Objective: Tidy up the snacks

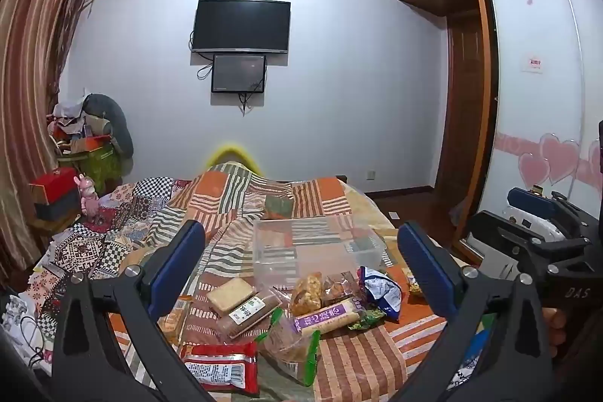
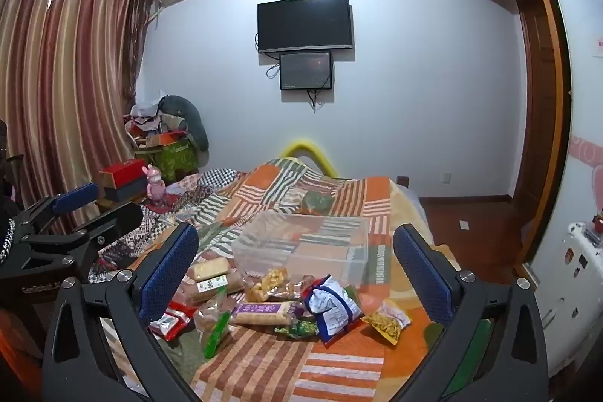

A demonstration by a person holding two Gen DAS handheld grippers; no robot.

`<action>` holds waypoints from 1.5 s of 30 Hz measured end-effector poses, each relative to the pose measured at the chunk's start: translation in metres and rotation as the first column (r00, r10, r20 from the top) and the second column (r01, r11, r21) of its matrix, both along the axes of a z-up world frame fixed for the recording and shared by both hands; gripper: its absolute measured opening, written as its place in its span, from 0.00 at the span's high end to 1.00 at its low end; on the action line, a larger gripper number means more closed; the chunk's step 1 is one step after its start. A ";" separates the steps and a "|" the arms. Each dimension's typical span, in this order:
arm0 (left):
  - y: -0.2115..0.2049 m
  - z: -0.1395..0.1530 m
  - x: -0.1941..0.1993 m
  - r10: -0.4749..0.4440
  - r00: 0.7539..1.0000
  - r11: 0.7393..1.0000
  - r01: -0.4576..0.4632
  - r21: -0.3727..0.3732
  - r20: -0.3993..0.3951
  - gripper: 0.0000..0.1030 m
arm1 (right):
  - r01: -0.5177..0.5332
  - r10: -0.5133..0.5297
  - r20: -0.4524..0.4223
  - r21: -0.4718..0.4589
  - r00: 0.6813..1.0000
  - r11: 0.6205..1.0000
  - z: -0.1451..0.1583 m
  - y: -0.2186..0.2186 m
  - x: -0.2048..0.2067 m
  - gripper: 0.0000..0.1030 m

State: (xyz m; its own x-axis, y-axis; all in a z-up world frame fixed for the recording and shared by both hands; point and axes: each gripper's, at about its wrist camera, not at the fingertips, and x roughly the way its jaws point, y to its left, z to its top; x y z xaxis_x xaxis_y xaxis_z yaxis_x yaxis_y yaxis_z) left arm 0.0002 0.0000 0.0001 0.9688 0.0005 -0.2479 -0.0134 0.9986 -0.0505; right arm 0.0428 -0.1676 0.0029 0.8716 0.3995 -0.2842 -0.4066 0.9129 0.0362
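Both grippers, left (image 1: 301,266) and right (image 2: 296,264), hover with jaws wide and empty over the snacks (image 2: 279,304) heaped on the bed (image 2: 264,356) just before the clear bin (image 2: 301,243), so I judge overlapping slick packets could slip or drag neighbours when pinched.

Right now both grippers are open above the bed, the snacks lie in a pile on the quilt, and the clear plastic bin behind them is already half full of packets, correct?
Not quite: the clear plastic bin is empty, as the right wrist view shows. The rest stands.
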 end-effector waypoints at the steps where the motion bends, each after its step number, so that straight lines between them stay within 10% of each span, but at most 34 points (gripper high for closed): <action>1: 0.000 0.000 -0.001 0.001 1.000 1.000 -0.001 -0.004 0.012 0.00 | -0.001 0.001 0.000 0.001 1.000 1.000 0.000 0.000 0.000 0.00; 45: -0.002 0.001 -0.003 0.025 0.999 1.000 -0.025 0.000 0.024 0.00 | 0.009 -0.010 0.010 0.019 1.000 1.000 0.010 -0.007 -0.001 0.00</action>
